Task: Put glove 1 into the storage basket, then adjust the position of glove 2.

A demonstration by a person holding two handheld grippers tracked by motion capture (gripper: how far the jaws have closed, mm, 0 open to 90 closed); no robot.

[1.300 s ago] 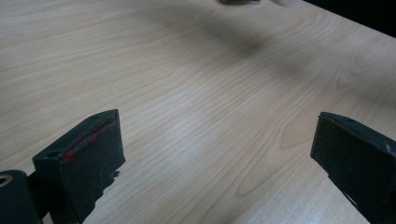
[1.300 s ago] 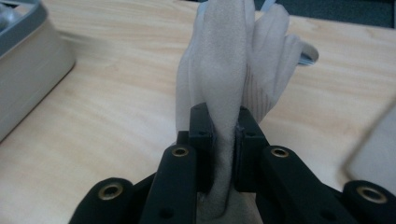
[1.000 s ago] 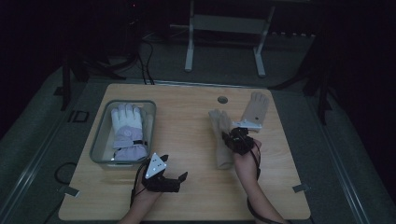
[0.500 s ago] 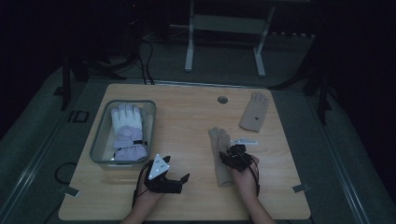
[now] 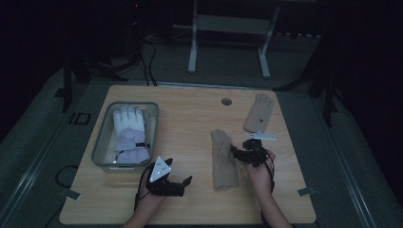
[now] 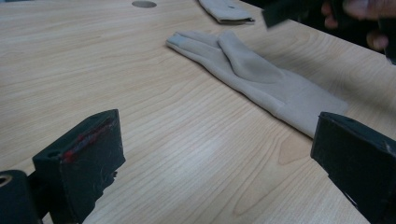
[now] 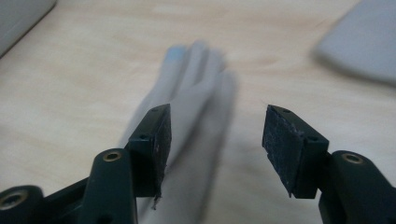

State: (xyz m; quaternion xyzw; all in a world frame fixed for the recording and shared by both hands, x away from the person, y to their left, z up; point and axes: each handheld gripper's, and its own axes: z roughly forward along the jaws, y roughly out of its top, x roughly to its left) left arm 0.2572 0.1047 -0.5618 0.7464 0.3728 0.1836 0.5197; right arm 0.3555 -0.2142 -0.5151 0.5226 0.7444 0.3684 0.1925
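A beige glove (image 5: 223, 160) lies flat on the wooden table (image 5: 190, 114), fingers pointing away from me. My right gripper (image 5: 236, 151) hovers at its right edge over the palm. Its jaws have just been opening and stand apart, with the glove (image 7: 191, 93) lying below them, not pinched. A second beige glove (image 5: 259, 111) lies at the back right. My left gripper (image 5: 179, 183) rests open near the front edge, left of the near glove (image 6: 261, 79), with nothing between its jaws.
A clear bin (image 5: 102, 142) at the left holds a white and lavender padded glove (image 5: 128, 133). A round cable hole (image 5: 226, 101) sits near the table's far edge. Bare wood lies between the bin and the near glove.
The near beige glove has slid toward the front edge along with my right gripper, whose jaws then opened off it. The left gripper has stayed put.
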